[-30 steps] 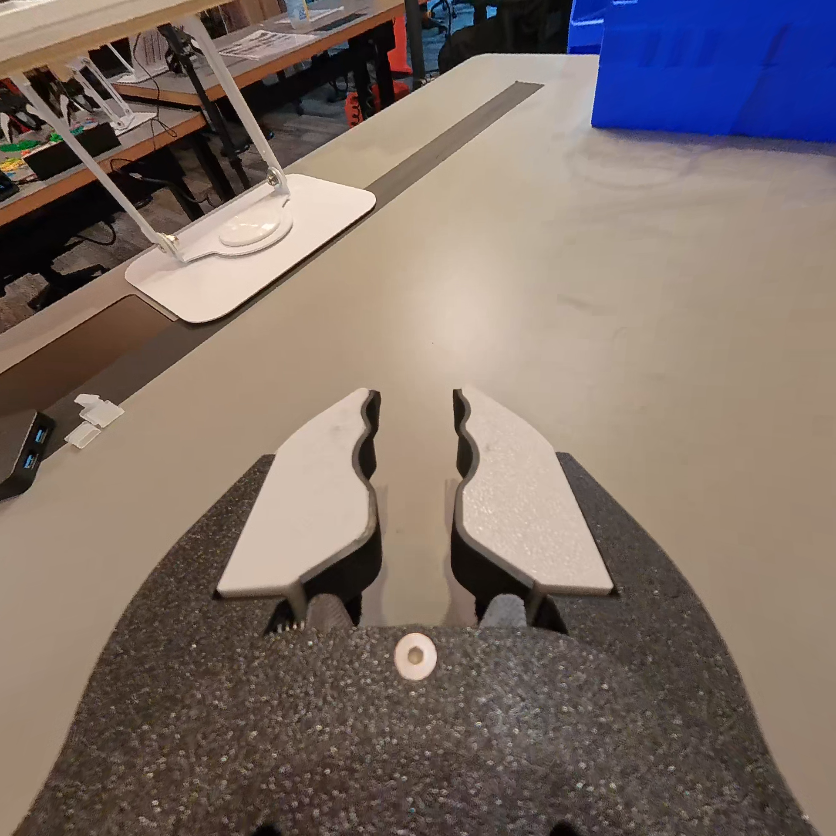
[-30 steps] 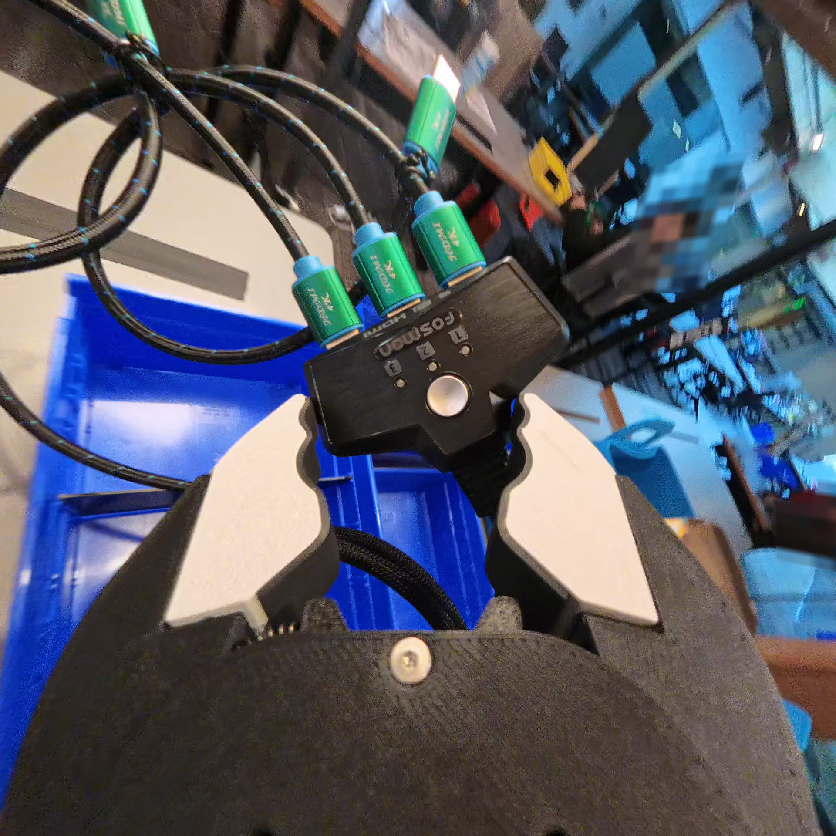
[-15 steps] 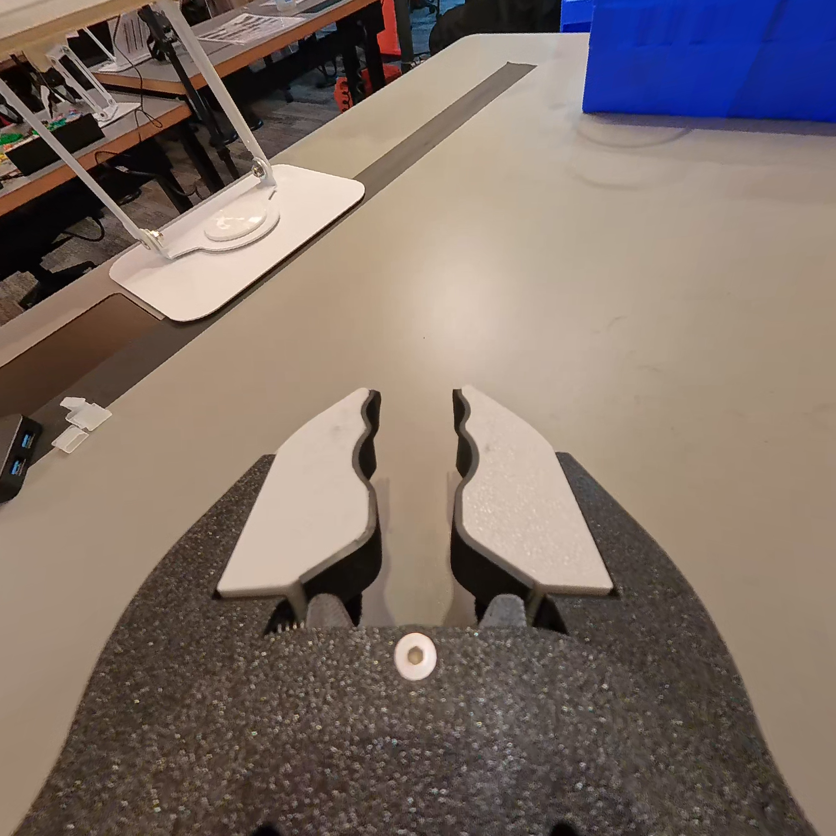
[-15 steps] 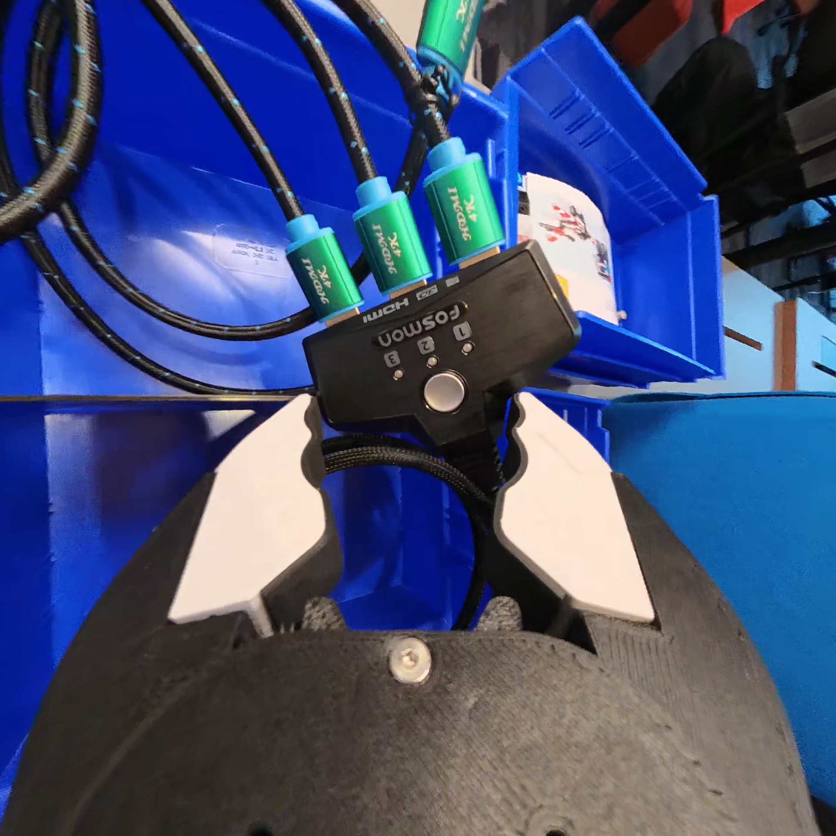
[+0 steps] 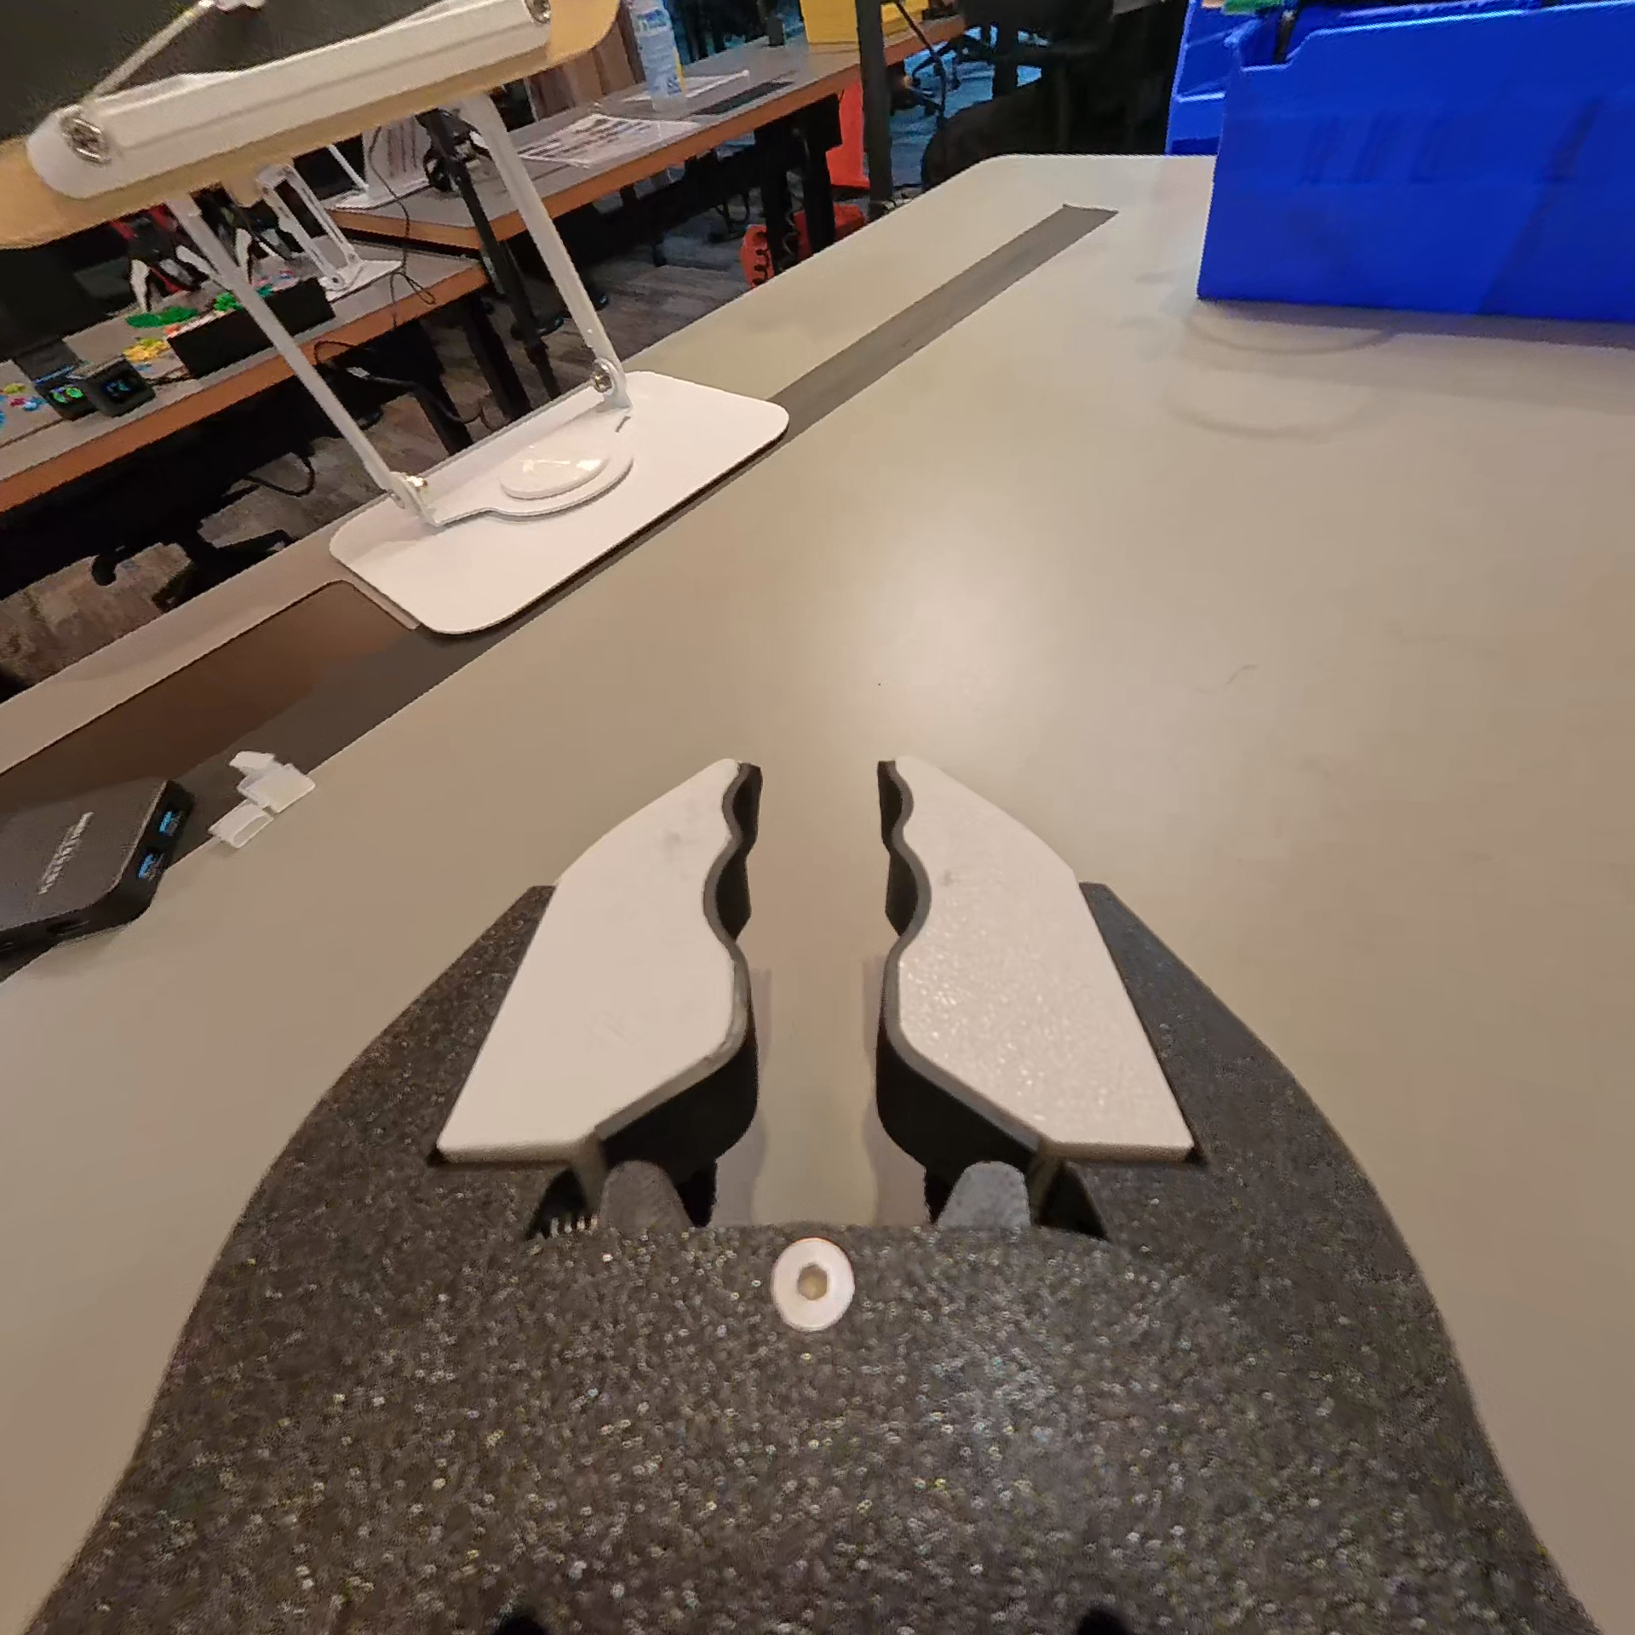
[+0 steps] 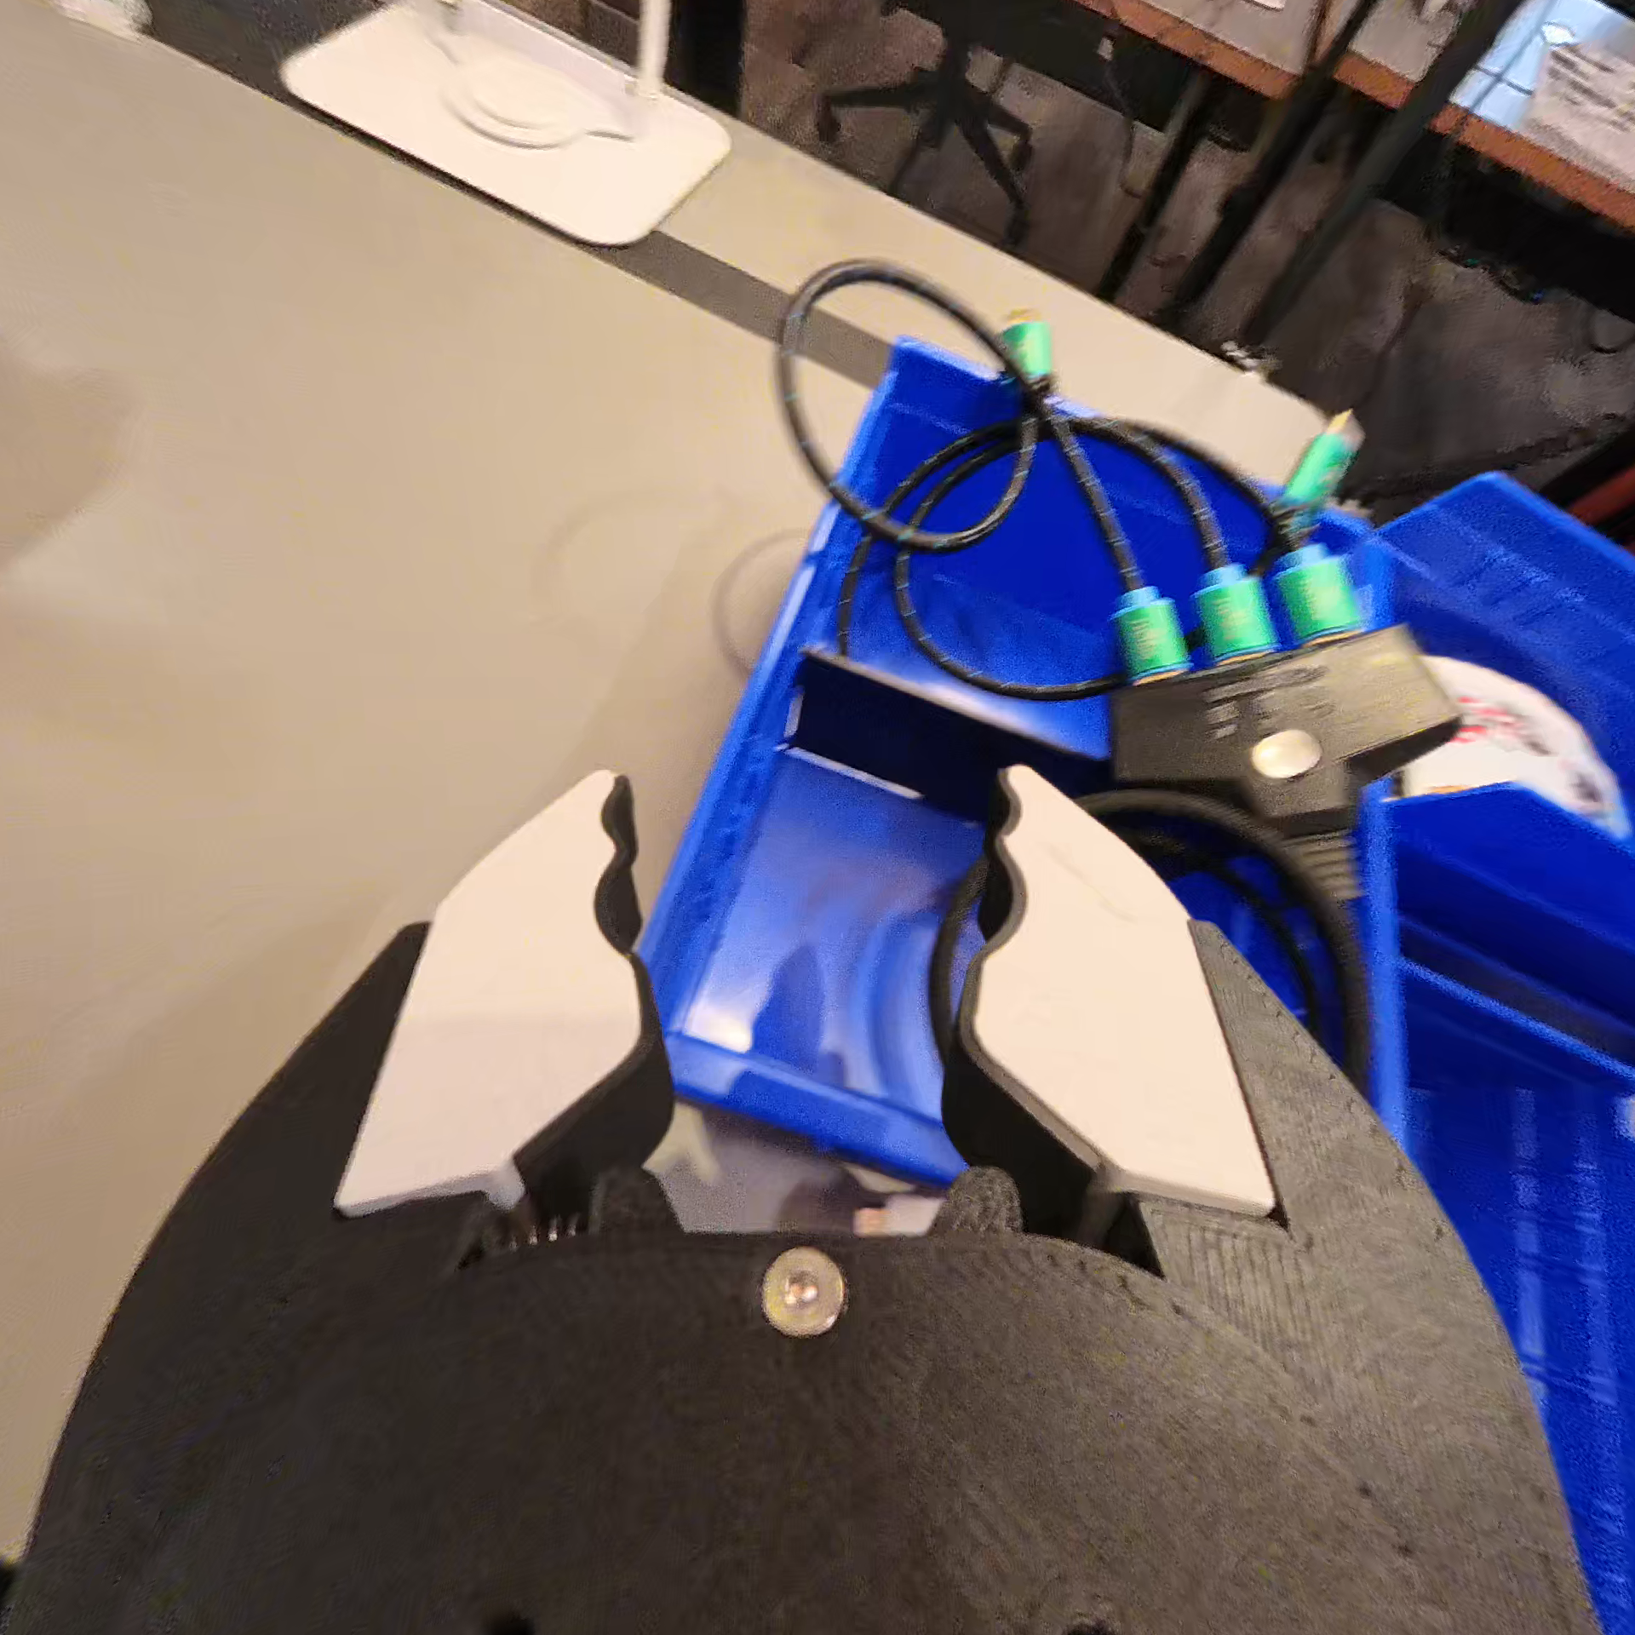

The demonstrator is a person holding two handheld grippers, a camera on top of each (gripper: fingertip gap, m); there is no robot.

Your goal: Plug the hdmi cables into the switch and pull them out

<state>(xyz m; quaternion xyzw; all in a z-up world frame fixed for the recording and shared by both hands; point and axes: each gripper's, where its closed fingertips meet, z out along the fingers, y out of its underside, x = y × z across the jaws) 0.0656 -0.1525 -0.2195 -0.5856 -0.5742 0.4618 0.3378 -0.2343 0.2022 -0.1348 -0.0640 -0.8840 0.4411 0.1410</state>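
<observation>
The black HDMI switch (image 6: 1274,708) lies tilted at the right side of a blue bin (image 6: 796,1088), free of any gripper. Three green HDMI plugs (image 6: 1230,624) sit in its ports. Their black braided cables (image 6: 885,495) loop over the bin, with loose green plugs (image 6: 1026,349) at the far ends. The switch's own thick cable (image 6: 1327,885) runs down into the bin. My right gripper (image 6: 809,779) is open and empty, just left of and below the switch, above the bin. My left gripper (image 5: 818,779) is empty, with a narrow gap between its fingers, low over the grey table (image 5: 1150,619).
A white lamp base (image 5: 566,495) stands at the table's left edge and also shows in the right wrist view (image 6: 531,133). A black hub (image 5: 80,849) and small white clips (image 5: 265,787) lie near left. Blue bins (image 5: 1416,195) stand far right; another bin (image 6: 1522,885) adjoins the first. The black HDMI switch (image 6: 1274,708) is closer to my right gripper, around 12 centimetres from its tips; the left tips are 55 centimetres off.
My right gripper has opened and let go of the switch, then drawn back and to the left; the switch now lies at the bin. The left gripper's view has tilted up slightly.
</observation>
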